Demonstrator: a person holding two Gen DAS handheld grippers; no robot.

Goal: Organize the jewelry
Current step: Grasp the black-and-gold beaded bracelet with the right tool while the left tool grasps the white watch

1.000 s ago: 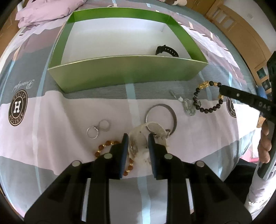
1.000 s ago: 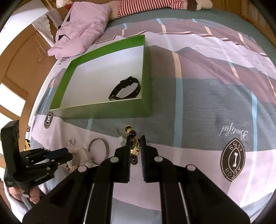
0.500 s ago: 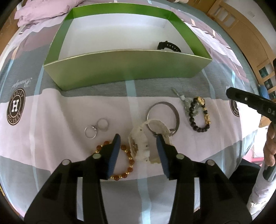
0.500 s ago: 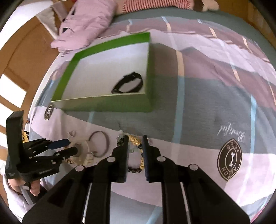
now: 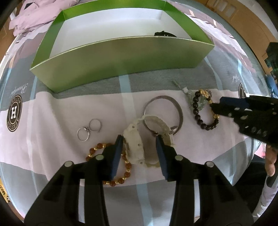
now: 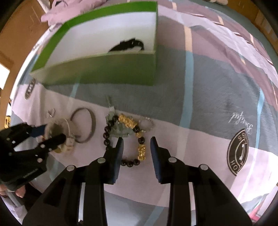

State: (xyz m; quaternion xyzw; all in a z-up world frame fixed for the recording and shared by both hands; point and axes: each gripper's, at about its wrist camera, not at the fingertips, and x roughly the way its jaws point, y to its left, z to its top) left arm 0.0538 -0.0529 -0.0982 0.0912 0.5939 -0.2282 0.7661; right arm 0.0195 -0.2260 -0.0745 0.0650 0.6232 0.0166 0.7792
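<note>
A lilac pillow (image 5: 34,15) lies on the striped bedspread (image 6: 217,90).

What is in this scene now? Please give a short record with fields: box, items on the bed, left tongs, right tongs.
box: green box on the bed cover, a black strap inside it
items on the bed: white watch, metal bangle, two rings, brown bead bracelet, black and gold bead bracelet
left tongs: closing, fingers either side of the white watch, not pressing yet
right tongs: opening, over the black and gold bead bracelet
</note>
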